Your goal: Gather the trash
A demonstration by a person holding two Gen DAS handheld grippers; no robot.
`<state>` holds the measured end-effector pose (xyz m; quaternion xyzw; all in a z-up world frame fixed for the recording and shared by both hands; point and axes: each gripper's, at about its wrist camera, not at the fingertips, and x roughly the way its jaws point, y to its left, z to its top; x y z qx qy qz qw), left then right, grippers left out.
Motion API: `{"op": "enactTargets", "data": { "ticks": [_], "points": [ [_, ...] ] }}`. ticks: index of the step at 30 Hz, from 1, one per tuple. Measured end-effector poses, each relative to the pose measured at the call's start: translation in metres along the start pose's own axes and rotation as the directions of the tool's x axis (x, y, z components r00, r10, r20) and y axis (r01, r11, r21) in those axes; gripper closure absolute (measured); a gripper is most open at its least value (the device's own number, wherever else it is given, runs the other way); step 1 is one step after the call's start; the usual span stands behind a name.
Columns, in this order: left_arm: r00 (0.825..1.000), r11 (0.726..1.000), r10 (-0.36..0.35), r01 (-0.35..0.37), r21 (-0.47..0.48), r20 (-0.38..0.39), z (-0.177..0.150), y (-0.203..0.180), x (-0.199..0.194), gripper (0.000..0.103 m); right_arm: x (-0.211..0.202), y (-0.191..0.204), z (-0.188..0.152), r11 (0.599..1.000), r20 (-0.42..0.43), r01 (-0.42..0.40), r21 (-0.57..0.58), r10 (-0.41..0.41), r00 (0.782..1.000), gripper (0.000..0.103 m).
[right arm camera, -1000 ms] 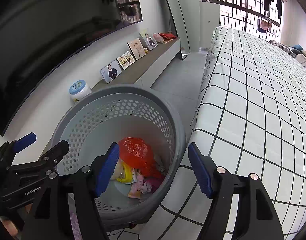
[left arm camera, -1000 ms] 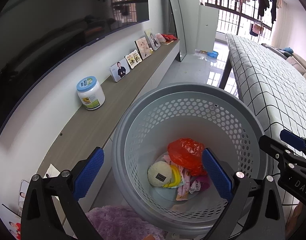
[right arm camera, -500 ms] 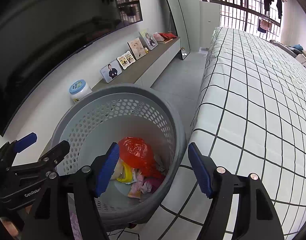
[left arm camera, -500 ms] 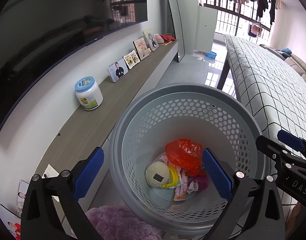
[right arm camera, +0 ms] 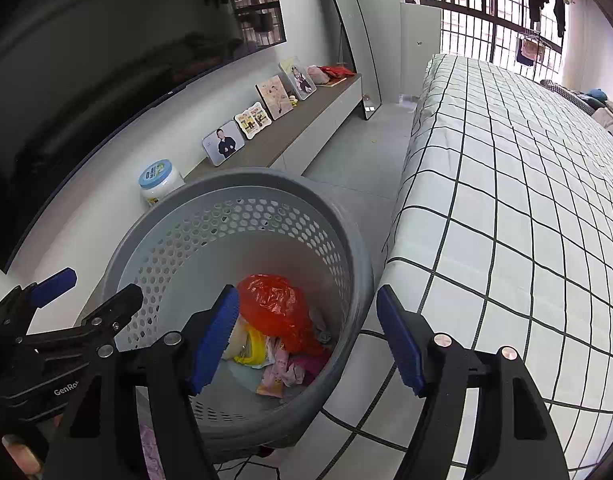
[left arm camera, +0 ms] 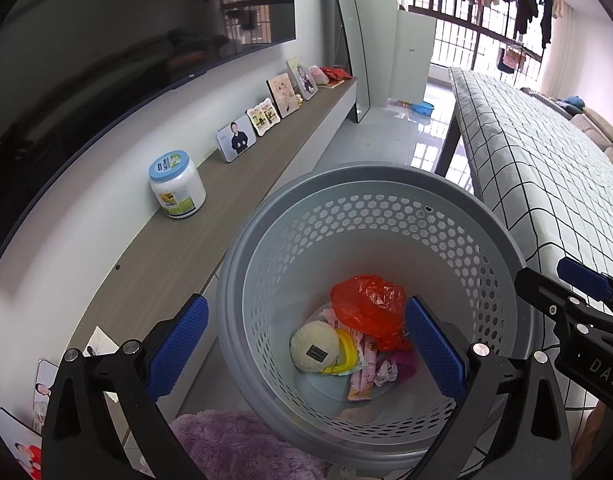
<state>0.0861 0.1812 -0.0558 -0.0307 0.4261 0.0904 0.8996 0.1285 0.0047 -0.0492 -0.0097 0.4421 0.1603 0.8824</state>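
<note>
Left wrist | both grippers (left arm camera: pixel 304 350) (right arm camera: pixel 306 340) released, empty | over basket (left arm camera: pixel 386 184) w/ trash (left arm camera: pixel 366 310)

grey basket (left arm camera: pixel 506 248), red bag (left arm camera: pixel 366 304), black-checked white bedsheet (right arm camera: pixel 526 200)

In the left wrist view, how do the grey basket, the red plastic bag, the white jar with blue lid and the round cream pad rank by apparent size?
1. grey basket
2. red plastic bag
3. white jar with blue lid
4. round cream pad
The jar stands farther away, so places two and three are unsure.

Bright window (left arm camera: pixel 458 32) daylight, sharp focus, strong fisheye edge distortion.
</note>
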Motion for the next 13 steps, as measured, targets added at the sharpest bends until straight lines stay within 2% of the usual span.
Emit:
{"op": "enactTargets", "data": {
  "ticks": [13],
  "points": [
    [1.0,1.0,0.005,-0.005,-0.005,-0.003,-0.0005,0.0013,0.0008,0.006,-0.0005,0.0002,0.0001,1.0,0.0,0.0,0.001,0.0,1.0,0.035]
  ]
}}
